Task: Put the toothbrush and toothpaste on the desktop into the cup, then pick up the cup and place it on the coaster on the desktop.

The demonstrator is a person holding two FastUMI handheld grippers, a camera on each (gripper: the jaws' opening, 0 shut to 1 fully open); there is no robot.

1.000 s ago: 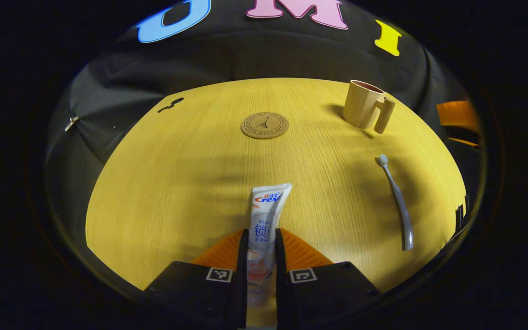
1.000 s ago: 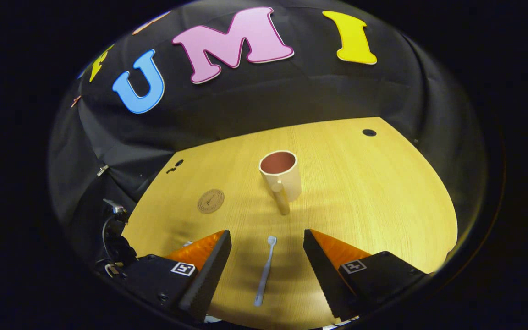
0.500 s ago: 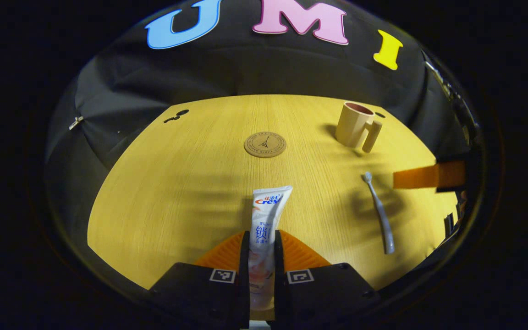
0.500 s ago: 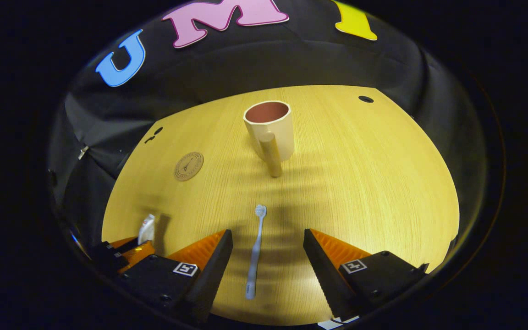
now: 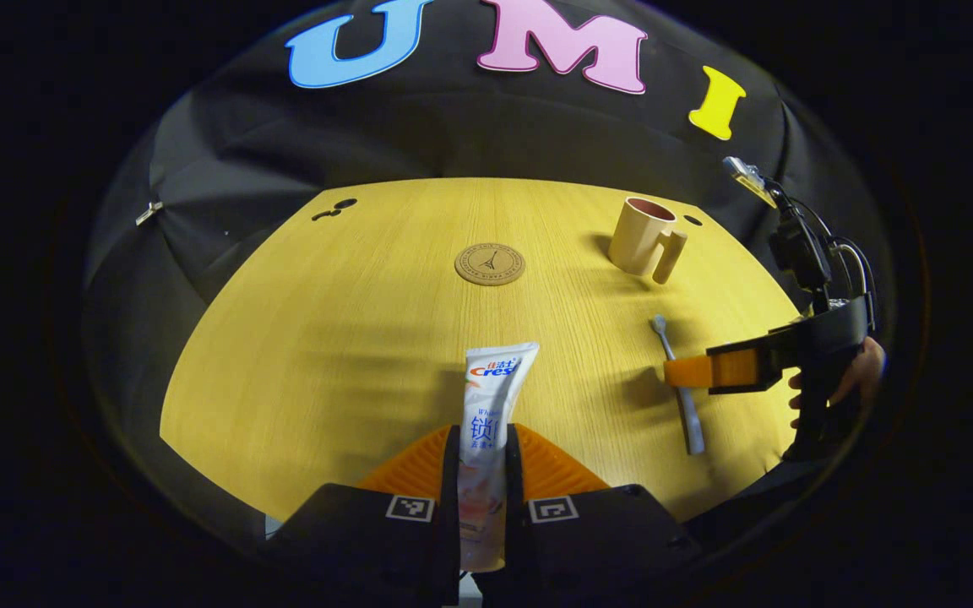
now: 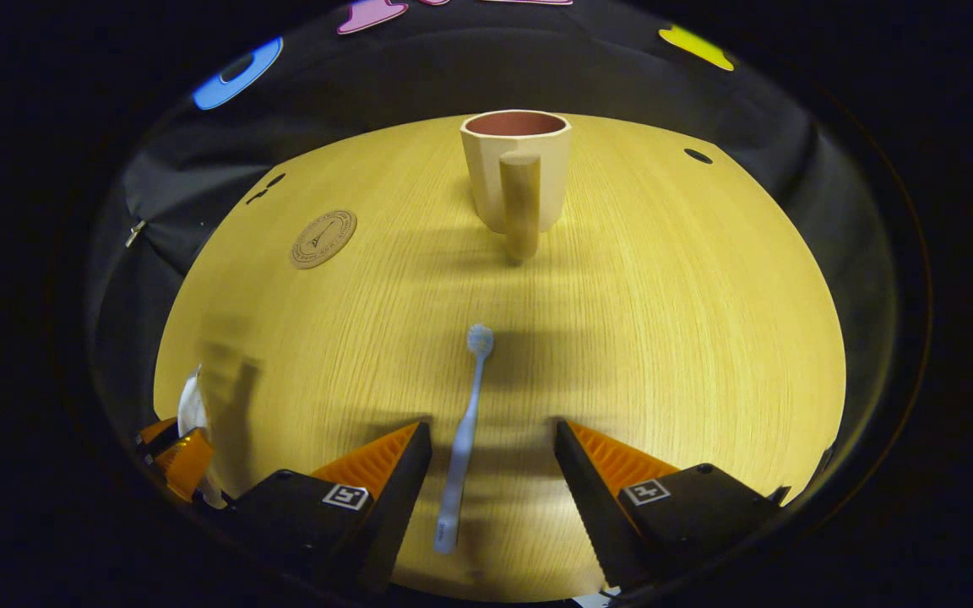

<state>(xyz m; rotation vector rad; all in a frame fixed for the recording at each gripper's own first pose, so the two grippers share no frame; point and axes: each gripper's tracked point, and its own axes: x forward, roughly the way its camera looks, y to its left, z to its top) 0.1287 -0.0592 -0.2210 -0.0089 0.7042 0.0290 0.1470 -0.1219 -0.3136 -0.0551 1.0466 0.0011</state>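
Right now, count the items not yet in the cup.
2: the toothpaste is clamped in the left tool; the toothbrush lies on the desktop between the open right tool's fingers.

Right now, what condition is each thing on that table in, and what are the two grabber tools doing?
Toothpaste: clamped between the left gripper's fingers, not in the cup.
Toothbrush: lying flat on the table, head toward the cup.
Cup: upright, empty, off the coaster.
Coaster: flat, bare.
Left gripper: shut on the toothpaste.
Right gripper: open, fingers either side of the toothbrush handle.
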